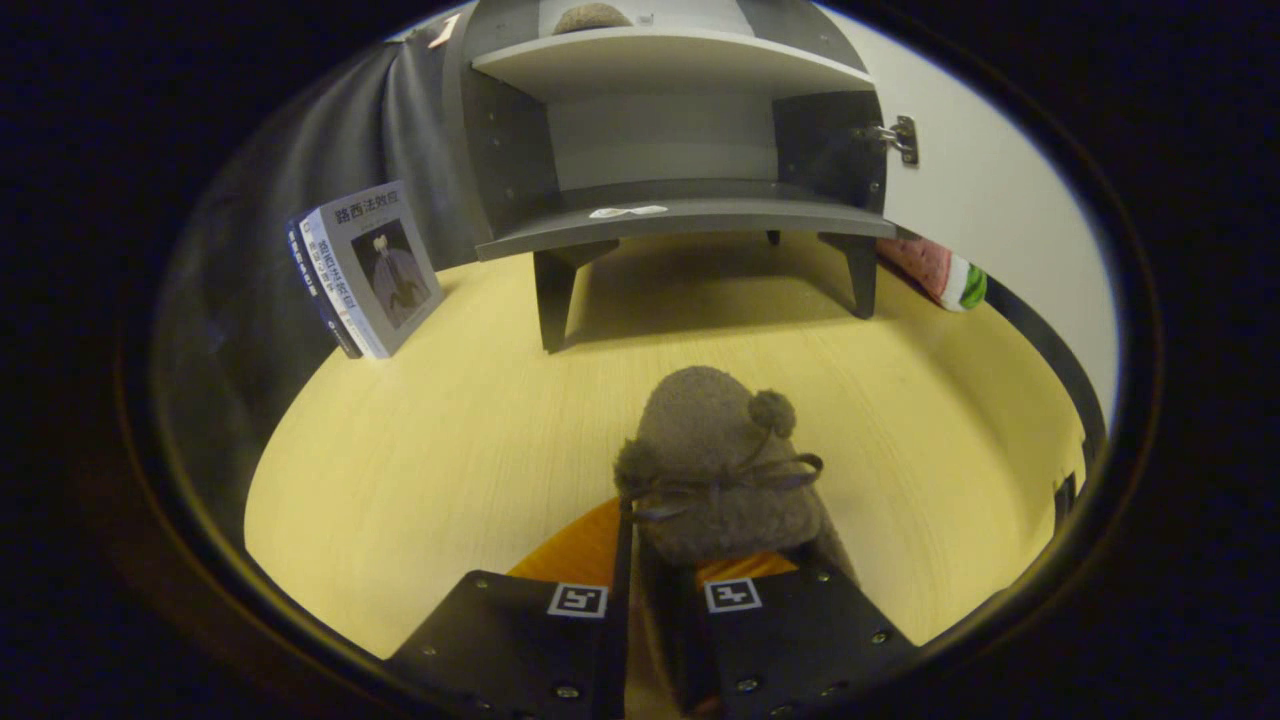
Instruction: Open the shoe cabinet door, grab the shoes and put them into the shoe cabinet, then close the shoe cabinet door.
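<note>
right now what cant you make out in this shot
- Shoe: its heel end is hidden behind the gripper, so whether both jaws press on it is unclear.
- Second shoe on the cabinet's upper shelf: cut off by the gripper view's top edge.
- Cabinet door: partly cut off.

The pale wood counter (pixel 420 470) carries the open shoe cabinet (pixel 680 215) on short dark legs at its far side. Left of the cabinet, books (pixel 365 268) stand leaning against the wall. A striped, melon-patterned thing (pixel 940 275) lies right of the cabinet. A fuzzy slipper (pixel 715 460) sits near the jaws.
</note>
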